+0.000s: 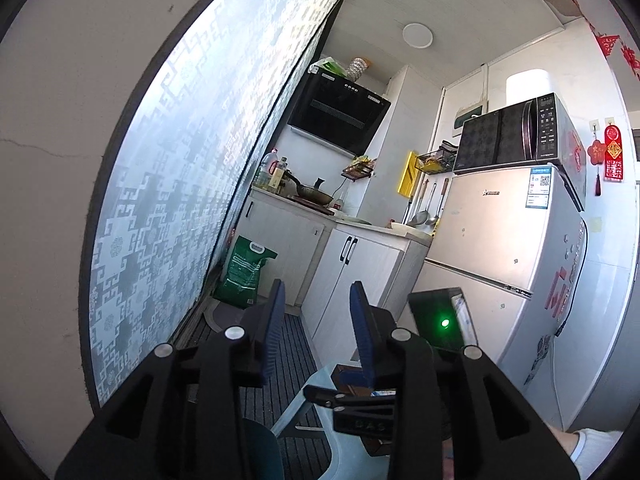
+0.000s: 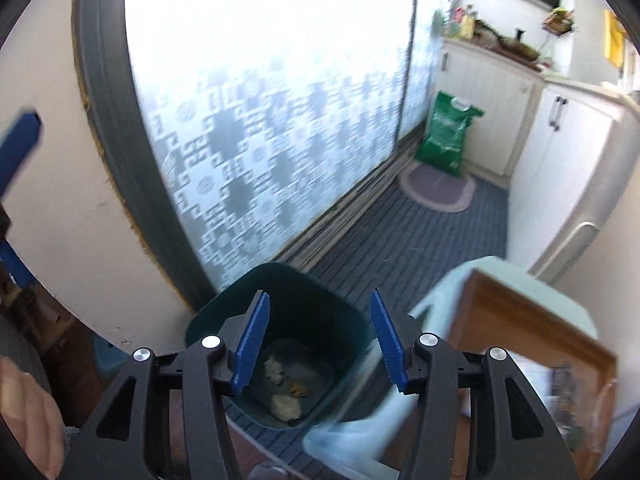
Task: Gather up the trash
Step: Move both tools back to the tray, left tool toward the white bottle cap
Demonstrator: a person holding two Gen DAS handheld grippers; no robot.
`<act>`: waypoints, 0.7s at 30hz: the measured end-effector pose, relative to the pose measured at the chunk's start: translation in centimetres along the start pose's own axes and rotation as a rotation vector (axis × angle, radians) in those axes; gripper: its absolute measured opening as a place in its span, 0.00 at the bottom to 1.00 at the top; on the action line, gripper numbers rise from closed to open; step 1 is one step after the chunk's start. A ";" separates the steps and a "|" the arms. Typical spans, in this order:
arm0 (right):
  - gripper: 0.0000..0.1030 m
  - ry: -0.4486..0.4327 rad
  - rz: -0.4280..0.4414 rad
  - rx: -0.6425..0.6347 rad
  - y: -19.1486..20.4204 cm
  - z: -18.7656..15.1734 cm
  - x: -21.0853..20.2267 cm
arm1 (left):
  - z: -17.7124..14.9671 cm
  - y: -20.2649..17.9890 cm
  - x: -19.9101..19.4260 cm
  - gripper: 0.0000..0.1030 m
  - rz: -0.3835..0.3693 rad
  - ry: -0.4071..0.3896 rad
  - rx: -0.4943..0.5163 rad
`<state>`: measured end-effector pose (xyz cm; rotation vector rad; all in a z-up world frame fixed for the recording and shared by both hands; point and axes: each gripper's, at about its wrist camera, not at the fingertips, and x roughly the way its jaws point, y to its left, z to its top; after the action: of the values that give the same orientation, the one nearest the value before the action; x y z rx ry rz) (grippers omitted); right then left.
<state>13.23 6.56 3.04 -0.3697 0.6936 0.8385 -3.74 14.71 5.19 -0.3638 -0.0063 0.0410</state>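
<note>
Right gripper (image 2: 319,344): black frame with blue ribbed fingers (image 2: 252,350) spread wide apart, nothing between them, held directly above the bin.
Dark green square plastic bin (image 2: 280,344): standing on the floor against the white wall, mouth open upward, seen between the right fingers.
Trash in bin: two crumpled white paper wads (image 2: 285,406) and a small orange-brown scrap (image 2: 298,389) lying on the bin's bottom.
Left gripper (image 1: 318,330): black frame, blue ribbed fingers (image 1: 273,330) parted, gripping nothing, aimed level into the kitchen.
Pale blue plastic stool (image 2: 440,312): just right of the bin; wooden-framed object (image 2: 532,340) resting on top, blurred.
Floor: dark grey ribbed mat (image 2: 420,232) running past the frosted patterned sliding glass door (image 2: 260,140); oval grey rug (image 2: 440,186) farther along.
Green printed sack (image 1: 246,272): upright on the floor, leaning at the white cabinet by the door track.
Kitchen surface (image 1: 360,222): white cabinets carrying a dark wok (image 1: 314,194), bottles and bowls.
Black range hood (image 1: 338,114): mounted on the wall above the wok.
White two-door fridge (image 1: 504,248): right of the cabinets, black microwave oven (image 1: 516,136) on top.
Black box with green light (image 1: 438,320): close beyond the left fingers, lit.
</note>
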 end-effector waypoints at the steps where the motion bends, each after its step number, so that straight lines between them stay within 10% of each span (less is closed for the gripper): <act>1: 0.51 -0.007 -0.013 0.008 -0.8 -0.2 -0.6 | -0.1 -0.3 0.1 0.36 0.003 0.009 0.003; 21: 0.52 -0.090 -0.209 0.166 -13.9 -5.7 -11.2 | -6.4 -9.2 8.6 0.36 -0.058 0.428 0.130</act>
<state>16.46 -11.45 7.14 -0.2479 0.6247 0.5916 5.28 4.18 2.45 -0.2362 0.4069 -0.0939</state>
